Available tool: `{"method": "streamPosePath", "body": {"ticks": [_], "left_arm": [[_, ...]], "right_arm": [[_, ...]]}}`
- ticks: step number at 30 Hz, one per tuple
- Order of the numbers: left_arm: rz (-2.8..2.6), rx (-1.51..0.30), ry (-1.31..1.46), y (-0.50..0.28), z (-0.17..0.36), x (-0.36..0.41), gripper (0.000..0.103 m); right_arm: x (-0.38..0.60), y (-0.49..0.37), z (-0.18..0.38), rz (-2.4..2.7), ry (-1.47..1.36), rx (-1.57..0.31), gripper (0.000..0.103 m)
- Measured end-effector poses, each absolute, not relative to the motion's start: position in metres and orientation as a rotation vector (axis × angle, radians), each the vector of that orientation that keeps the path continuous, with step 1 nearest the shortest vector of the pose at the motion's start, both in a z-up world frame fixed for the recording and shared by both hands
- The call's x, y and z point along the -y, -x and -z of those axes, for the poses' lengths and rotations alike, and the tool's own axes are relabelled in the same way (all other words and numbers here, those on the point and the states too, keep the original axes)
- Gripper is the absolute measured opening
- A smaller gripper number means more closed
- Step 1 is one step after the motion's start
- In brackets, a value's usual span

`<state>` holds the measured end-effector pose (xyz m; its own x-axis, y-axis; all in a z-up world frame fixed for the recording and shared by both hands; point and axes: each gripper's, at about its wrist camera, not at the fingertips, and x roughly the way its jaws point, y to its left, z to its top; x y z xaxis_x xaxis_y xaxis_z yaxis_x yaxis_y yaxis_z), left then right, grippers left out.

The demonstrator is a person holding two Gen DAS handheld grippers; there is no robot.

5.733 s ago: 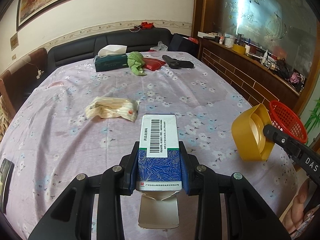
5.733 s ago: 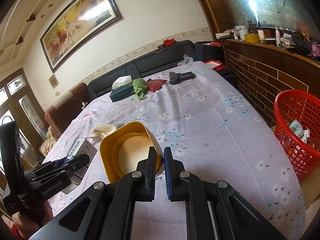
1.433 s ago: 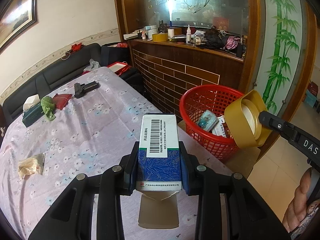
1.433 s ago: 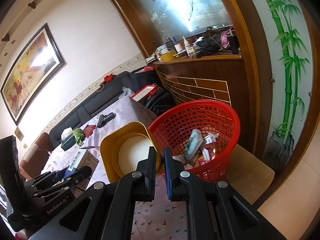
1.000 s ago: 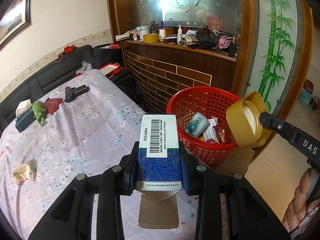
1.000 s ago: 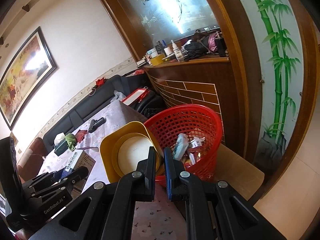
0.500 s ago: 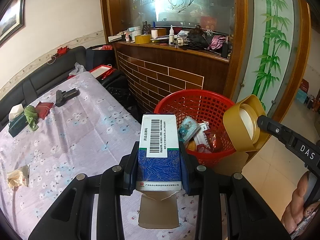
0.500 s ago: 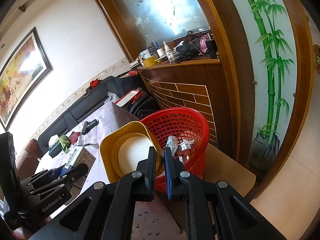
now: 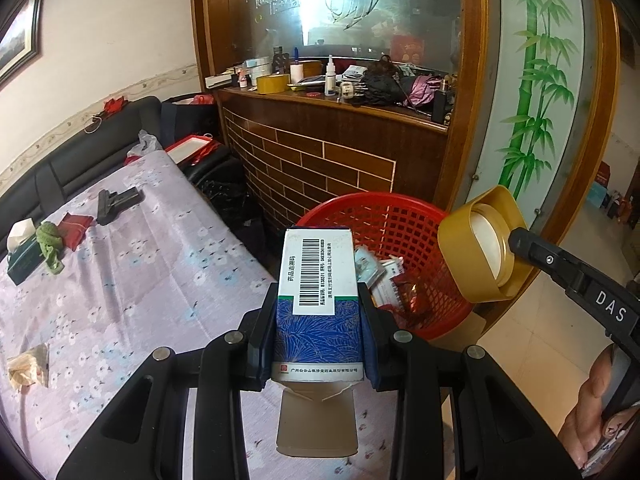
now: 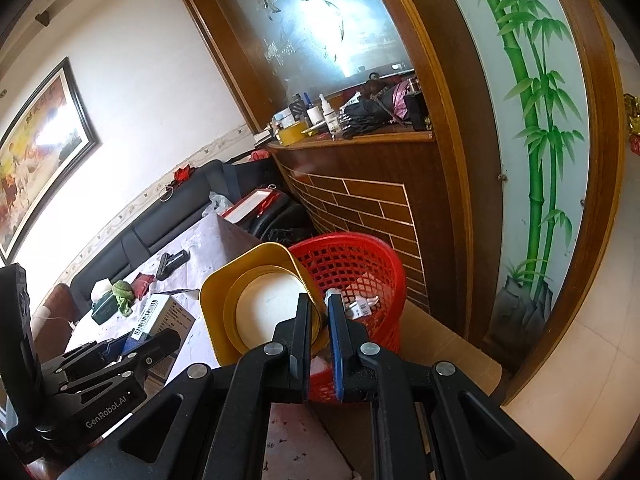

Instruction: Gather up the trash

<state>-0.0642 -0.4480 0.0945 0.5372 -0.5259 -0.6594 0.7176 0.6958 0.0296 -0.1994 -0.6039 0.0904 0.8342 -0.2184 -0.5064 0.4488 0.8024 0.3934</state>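
My left gripper (image 9: 317, 298) is shut on a blue and white medicine box (image 9: 314, 264) with a barcode label, whose torn flap hangs below. The box is held above the table edge, just in front of the red mesh basket (image 9: 400, 220), which holds several wrappers. To the right, over the basket's near rim, my right gripper (image 10: 318, 308) is shut on the wall of a yellow square container (image 10: 224, 300) with a white inside. That container (image 9: 460, 248) tilts toward the basket (image 10: 360, 256). The box (image 10: 160, 316) and left gripper (image 10: 152, 344) show at the lower left of the right wrist view.
The table's floral cloth (image 9: 140, 280) carries a crumpled wrapper (image 9: 28, 366), a green cloth on a tissue box (image 9: 48, 240), a red pouch and a black object (image 9: 116, 202). A brick-faced wooden counter (image 9: 320, 160) rises behind the basket, which stands on a wooden board (image 10: 448, 344). A hand (image 9: 592, 420) is at lower right.
Both grippers have travelled from over the table toward the red basket, which now sits closer and larger behind the box. Both grips are unchanged.
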Motion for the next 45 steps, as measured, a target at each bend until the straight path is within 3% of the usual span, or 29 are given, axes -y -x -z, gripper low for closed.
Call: {"method": "streamPosePath", "body": {"ticks": [14, 16, 17, 21, 23, 26, 29, 35, 45], "left_arm": [[0.843, -0.734, -0.293, 0.041, -0.079, 0.5, 0.034], [0.845, -0.749, -0.299, 0.039, -0.074, 0.502, 0.057], [0.839, -0.745, -0.296, 0.039, -0.072, 0.499, 0.071], [0.844, -0.71, -0.304, 0.046, -0.069, 0.489, 0.074], [0.839, -0.699, -0.317, 0.052, -0.069, 0.481, 0.074], [0.823, -0.662, -0.328, 0.064, -0.069, 0.463, 0.088], [0.78, -0.584, -0.362, 0.082, -0.072, 0.435, 0.09], [0.729, -0.53, -0.341, 0.106, -0.077, 0.379, 0.099], [0.505, -0.503, -0.324, 0.127, -0.054, 0.299, 0.101]], "right_arm": [[0.637, 0.171, -0.09, 0.475, -0.512, -0.473, 0.011], [0.645, 0.164, -0.084, 0.489, -0.522, -0.483, 0.013], [0.649, 0.16, -0.081, 0.497, -0.519, -0.492, 0.022], [0.654, 0.167, -0.079, 0.492, -0.53, -0.487, 0.037], [0.65, 0.178, -0.082, 0.509, -0.518, -0.471, 0.059], [0.637, 0.193, -0.088, 0.543, -0.49, -0.454, 0.077], [0.616, 0.207, -0.094, 0.619, -0.407, -0.457, 0.091], [0.563, 0.233, -0.097, 0.724, -0.253, -0.451, 0.103], [0.478, 0.249, -0.08, 0.702, -0.109, -0.457, 0.103]]}}
